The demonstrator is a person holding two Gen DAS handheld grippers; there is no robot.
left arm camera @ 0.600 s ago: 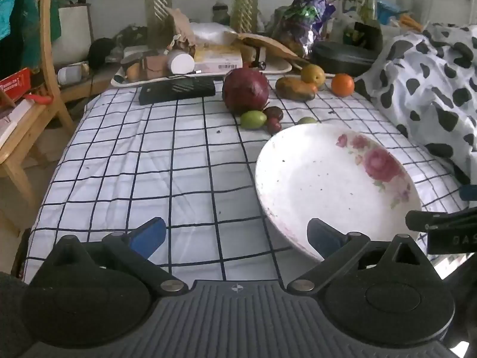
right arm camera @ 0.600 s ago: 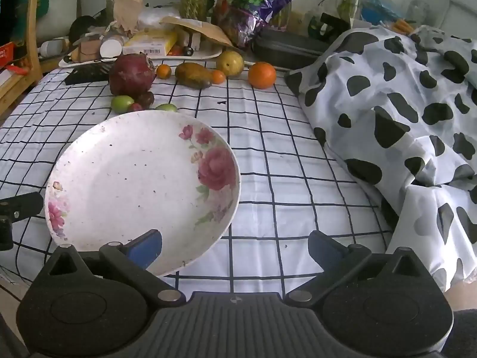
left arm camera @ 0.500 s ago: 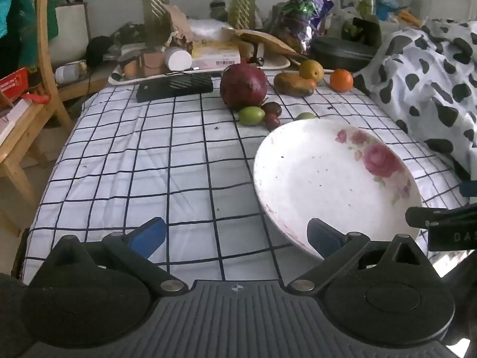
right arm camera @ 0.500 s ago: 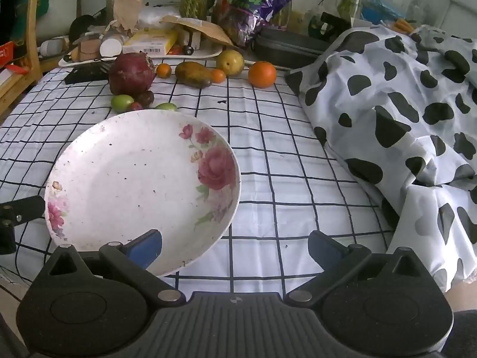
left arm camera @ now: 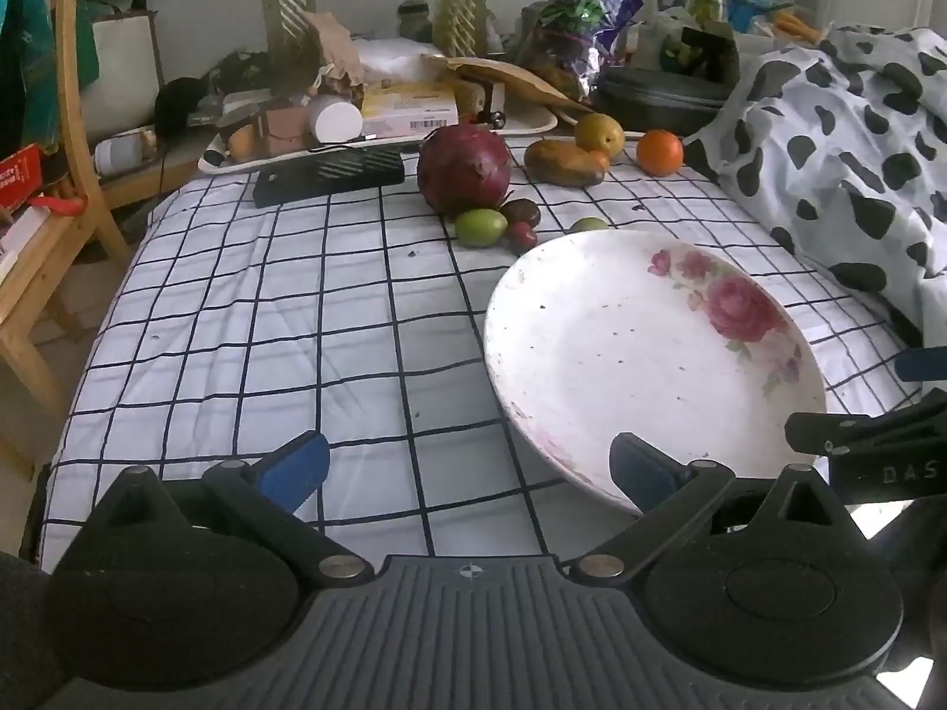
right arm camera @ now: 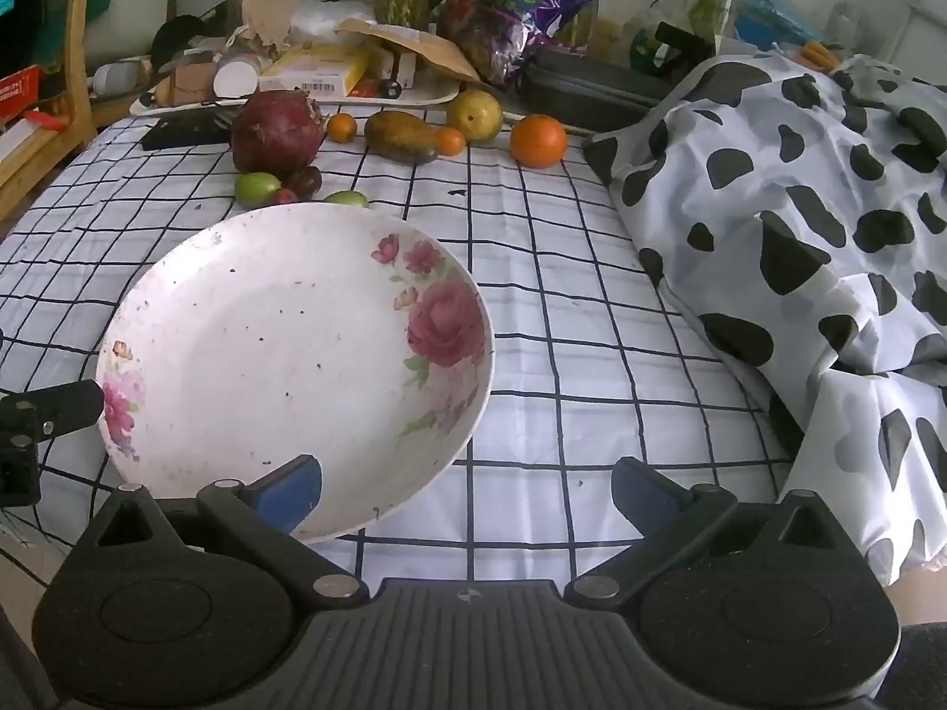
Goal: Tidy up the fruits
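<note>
Nearest the cameras, the left gripper (left arm camera: 467, 467) is held with its jaws spread wide over the checked cloth (left arm camera: 284, 319), nothing between its blue pads. The right gripper (right arm camera: 464, 488) is likewise seen wide apart and empty; its left pad overlaps the near rim of the plate in the view, though contact cannot be told.

The white plate (right arm camera: 284, 355), printed with pink roses, is set on the cloth just ahead of both grippers, and no fruit is seen on it. To its right, a black-and-white spotted fabric (right arm camera: 799, 225) is heaped along the table edge.

Beyond the plate's far rim, a small green fruit (right arm camera: 346, 197) is partly hidden. A second green fruit (right arm camera: 255, 186) and two small dark fruits (right arm camera: 303, 180) are clustered just behind, touching or nearly touching the large dark-red fruit (right arm camera: 277, 130). Farther back, a brownish elongated fruit (right arm camera: 398, 135), two small orange fruits (right arm camera: 341, 126), a yellow round fruit (right arm camera: 473, 113) and an orange (right arm camera: 537, 139) are lined up. Behind them, a cluttered tray (right arm camera: 296, 96) and a black case (right arm camera: 598, 92) are seen.
</note>
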